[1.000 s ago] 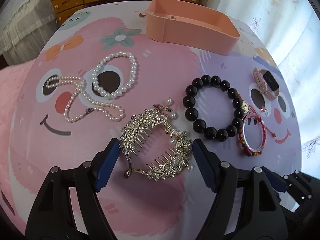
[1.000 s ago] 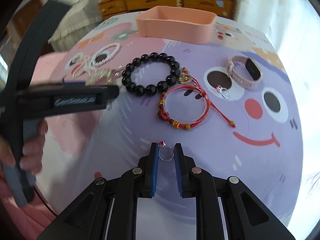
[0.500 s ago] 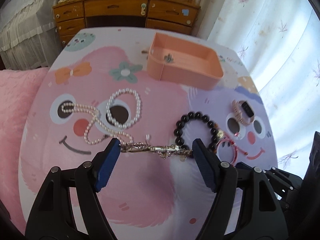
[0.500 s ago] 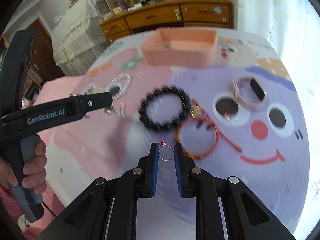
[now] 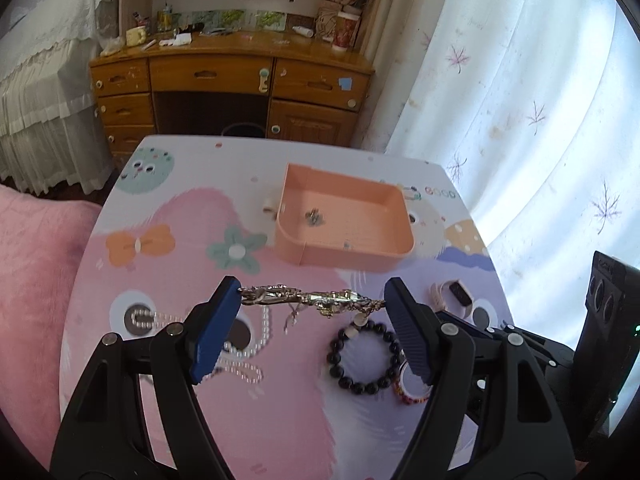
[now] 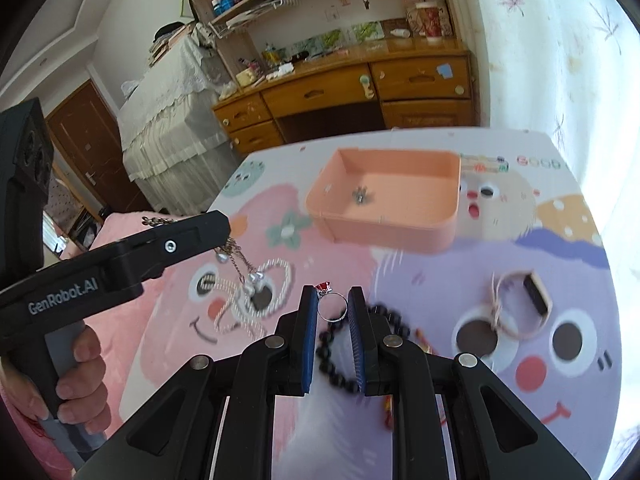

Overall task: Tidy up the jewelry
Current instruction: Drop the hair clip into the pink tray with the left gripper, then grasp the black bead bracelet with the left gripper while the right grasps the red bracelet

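Observation:
My left gripper is shut on a gold leaf-shaped hair comb, held edge-on across its blue pads well above the table. My right gripper is shut on a silver ring with a red stone, also lifted. The pink tray stands ahead at the far middle of the table and holds a small dark trinket. On the mat lie a pearl necklace, a black bead bracelet, a red cord bracelet and a pink watch. The left gripper's body shows in the right wrist view.
A cartoon-print mat covers the round table. A wooden desk with drawers stands behind it, a white curtain to the right, a bed with pink bedding to the left. A person's hand grips the left handle.
Both grippers rose from the table, the left lifting the hair comb off the mat and the right carrying the ring. Both views tilted up, so the tray's inside and the desk now show.

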`<state>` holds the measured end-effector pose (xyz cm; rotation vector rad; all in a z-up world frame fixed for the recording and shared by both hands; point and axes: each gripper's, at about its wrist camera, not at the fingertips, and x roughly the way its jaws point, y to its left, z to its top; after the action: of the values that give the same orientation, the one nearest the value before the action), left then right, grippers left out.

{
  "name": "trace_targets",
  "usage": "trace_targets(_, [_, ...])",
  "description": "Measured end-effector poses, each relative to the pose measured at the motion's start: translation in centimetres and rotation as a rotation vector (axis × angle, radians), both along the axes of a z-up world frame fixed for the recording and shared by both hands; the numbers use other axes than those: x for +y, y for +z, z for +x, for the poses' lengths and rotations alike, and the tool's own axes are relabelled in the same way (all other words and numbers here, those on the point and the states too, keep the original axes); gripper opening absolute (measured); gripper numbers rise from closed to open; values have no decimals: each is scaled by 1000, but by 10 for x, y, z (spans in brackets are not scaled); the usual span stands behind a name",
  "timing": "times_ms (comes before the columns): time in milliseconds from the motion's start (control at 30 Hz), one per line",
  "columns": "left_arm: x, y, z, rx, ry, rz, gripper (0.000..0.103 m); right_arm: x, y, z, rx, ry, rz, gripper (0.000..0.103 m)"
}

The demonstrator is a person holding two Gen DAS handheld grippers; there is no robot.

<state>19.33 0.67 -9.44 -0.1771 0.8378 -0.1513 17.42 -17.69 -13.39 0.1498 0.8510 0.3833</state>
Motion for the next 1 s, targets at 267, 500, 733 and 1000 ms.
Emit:
trace_targets(267, [0,18,48,-46,-36,-32,72,0,20,49,-56,-87,9,15])
trace_targets(500, [-5,14,89,-47,-66,-52,72,-4,27,88,-77,-171,9,15])
trace_targets(733, [-7,4,117,-39,-82,-55,72,-15,25,115,-88,-240,29,16])
trace_targets(1000, [-4,-17,139,51,-108,-82,78,-27,12,126,-42,-282,46,49])
